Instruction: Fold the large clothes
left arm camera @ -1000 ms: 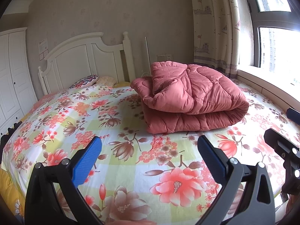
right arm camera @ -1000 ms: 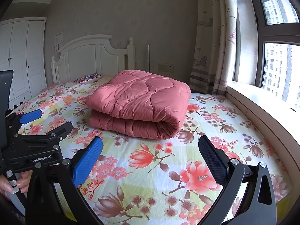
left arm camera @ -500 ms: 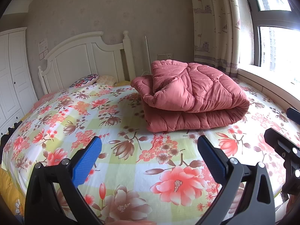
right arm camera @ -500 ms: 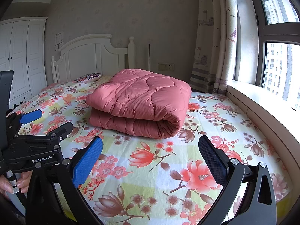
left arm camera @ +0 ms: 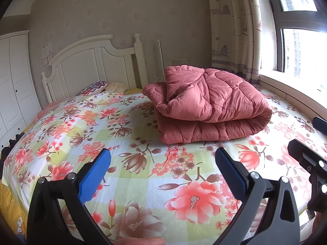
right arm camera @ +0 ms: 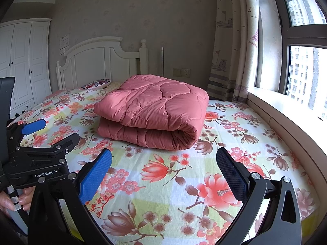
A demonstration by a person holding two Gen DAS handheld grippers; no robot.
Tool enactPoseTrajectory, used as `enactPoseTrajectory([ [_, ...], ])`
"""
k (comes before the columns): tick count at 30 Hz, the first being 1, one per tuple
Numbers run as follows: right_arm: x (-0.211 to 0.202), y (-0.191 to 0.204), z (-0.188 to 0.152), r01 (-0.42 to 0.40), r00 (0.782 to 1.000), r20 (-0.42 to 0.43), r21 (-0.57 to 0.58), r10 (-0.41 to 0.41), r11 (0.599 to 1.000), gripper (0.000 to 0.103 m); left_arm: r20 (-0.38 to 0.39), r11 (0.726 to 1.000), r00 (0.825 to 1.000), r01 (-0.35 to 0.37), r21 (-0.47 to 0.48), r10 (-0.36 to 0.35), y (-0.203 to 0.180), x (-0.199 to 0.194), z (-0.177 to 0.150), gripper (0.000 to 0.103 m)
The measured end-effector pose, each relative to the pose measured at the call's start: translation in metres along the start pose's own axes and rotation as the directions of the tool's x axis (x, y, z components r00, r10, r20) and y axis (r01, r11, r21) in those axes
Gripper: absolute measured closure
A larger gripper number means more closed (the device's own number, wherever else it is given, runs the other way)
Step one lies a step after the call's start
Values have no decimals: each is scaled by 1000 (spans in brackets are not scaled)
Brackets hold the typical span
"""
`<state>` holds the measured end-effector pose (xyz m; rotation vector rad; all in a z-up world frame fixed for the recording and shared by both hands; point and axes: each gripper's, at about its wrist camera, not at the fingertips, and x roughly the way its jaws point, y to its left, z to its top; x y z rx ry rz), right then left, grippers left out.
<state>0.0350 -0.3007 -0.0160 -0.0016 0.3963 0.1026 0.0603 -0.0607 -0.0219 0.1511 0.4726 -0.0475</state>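
Note:
A thick pink quilt (left arm camera: 206,106) lies folded into a bundle on the floral bed sheet (left arm camera: 130,134), toward the far right of the bed; it shows as the quilt (right arm camera: 153,110) in the right wrist view too. My left gripper (left arm camera: 162,163) hangs open over the sheet, well short of the quilt, nothing between its blue pads. My right gripper (right arm camera: 163,163) is also open and empty, at a similar distance from the bundle. The left gripper's body (right arm camera: 36,161) shows at the left of the right wrist view, held by a hand (right arm camera: 12,200).
A white headboard (left arm camera: 92,69) and pillows (left arm camera: 96,86) stand at the bed's far end. A white wardrobe (left arm camera: 12,85) is at left. Curtain (right arm camera: 231,47), window (right arm camera: 304,61) and a sill ledge (right arm camera: 286,110) run along the right side.
Both views have shifted only slightly; the quilt sits marginally higher in the frames. Both grippers stay open and empty.

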Motion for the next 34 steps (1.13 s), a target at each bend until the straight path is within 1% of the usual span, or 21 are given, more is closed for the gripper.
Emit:
enactPoseTrajectory([
  [9, 1, 2, -3, -4, 1000, -1, -5, 4, 1000, 5, 6, 1000, 1000, 1, 10, -1, 0, -2, -3, 2],
  [18, 5, 1, -6, -15, 1000, -21, -9, 15, 1000, 5, -3, 1000, 1000, 16, 12, -16, -2, 7, -1, 2],
  [21, 9, -1, -6, -19, 999, -31, -4, 19, 1000, 5, -12, 999, 999, 33, 11, -33, -4, 12, -1, 2],
  [22, 10, -1, -7, -20, 999, -34, -2, 19, 1000, 5, -11, 999, 999, 52, 11, -52, -4, 14, -2, 2],
  [23, 12, -2, -6, -21, 999, -38, 1, 21, 1000, 5, -6, 997, 998, 70, 10, -70, -5, 15, -2, 2],
  [25, 15, -4, -6, -28, 999, -46, 6, 28, 1000, 5, 17, 997, 997, 80, 13, -81, -5, 15, -1, 2],
  [27, 19, -9, -3, -34, 998, -55, 7, 34, 999, 5, 33, 994, 994, 98, 48, -100, 1, 22, 7, 2],
  [29, 23, -25, 7, -33, 998, -60, 21, 34, 999, 5, 9, 994, 997, 79, 74, -80, 21, 40, 22, 2],
  [31, 28, -52, 23, -5, 997, -72, 12, 6, 1000, 5, -20, 997, 999, 29, 77, -28, 59, 66, 40, 2],
  [32, 31, -70, 33, 32, 996, -82, -6, -32, 999, 5, -28, 997, 999, -24, 73, 27, 87, 82, 50, 2],
  [33, 33, -96, 46, 93, 991, -94, -23, -94, 995, 5, -35, 995, 997, -71, 69, 74, 110, 95, 57, 2],
  [34, 34, -118, 54, 146, 984, -103, -25, -148, 989, 5, -56, 987, 987, -149, 66, 152, 147, 117, 68, 2],
])
